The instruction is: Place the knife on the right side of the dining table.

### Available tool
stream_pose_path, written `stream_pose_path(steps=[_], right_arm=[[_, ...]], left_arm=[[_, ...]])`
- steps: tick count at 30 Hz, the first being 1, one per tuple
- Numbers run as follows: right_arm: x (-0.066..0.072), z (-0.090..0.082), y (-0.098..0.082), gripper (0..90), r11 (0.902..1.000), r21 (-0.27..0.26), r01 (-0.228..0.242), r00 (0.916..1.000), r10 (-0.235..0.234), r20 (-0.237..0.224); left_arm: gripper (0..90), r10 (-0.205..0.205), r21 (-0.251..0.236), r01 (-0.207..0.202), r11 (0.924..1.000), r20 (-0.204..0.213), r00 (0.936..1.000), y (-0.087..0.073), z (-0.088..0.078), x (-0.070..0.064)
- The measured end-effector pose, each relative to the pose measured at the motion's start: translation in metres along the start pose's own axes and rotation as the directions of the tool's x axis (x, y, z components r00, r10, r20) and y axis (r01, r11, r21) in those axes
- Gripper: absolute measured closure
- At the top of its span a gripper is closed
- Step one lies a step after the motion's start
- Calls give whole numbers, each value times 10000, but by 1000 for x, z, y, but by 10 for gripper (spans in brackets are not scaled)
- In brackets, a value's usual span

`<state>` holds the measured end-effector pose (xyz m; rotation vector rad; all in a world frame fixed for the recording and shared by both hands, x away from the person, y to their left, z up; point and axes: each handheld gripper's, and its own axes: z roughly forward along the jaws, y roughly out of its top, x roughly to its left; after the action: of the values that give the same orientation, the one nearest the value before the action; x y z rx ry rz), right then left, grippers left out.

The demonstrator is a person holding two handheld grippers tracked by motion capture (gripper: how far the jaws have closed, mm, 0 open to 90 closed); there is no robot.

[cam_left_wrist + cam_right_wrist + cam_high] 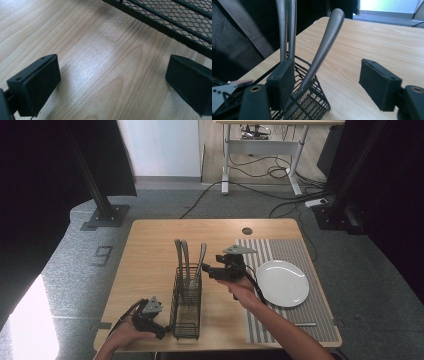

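Note:
A black wire-mesh cutlery caddy stands on the wooden table. Two upright metal handles and one leaning handle stick out of it. My right gripper hovers at the caddy's right side and points left at the leaning handle. In the right gripper view that leaning handle runs between the wide-apart jaws of the right gripper, close to the left pad and far from the other. My left gripper rests open on the table beside the caddy's near left corner, and the left gripper has bare wood between its jaws.
A white plate lies on a grey striped placemat at the table's right. A metal utensil lies on the mat near the front edge. The caddy's mesh wall runs just beyond the left jaws.

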<state>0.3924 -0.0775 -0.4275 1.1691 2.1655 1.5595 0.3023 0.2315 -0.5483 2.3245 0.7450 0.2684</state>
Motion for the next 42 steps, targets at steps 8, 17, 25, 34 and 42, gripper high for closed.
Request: stream_pose_path(steps=[8, 17, 25, 34, 42], right_arm=[[-6, 22, 8, 405, 9996, 48, 286, 9992, -285, -264], [-12, 34, 11, 571, 9995, 237, 186, 9954, -163, -942], [-19, 43, 12, 692, 9993, 255, -274, 9852, 313, -1687], [-23, 38, 17, 799, 9907, 200, -1345, 9593, 1353, -2478], [-14, 16, 28, 830, 9912, -559, -1198, 9563, 1001, -2748]], left_arm=[[0, 1, 0, -1, 10000, 4, 10000, 0, 0, 0], [0, 0, 2, 0, 10000, 7, 10000, 0, 0, 0], [0, 5, 5, -5, 10000, -8, 10000, 0, 0, 0], [0, 10, 3, -10, 10000, -3, 10000, 0, 0, 0], [0, -11, 2, 11, 10000, 6, 10000, 0, 0, 0]])
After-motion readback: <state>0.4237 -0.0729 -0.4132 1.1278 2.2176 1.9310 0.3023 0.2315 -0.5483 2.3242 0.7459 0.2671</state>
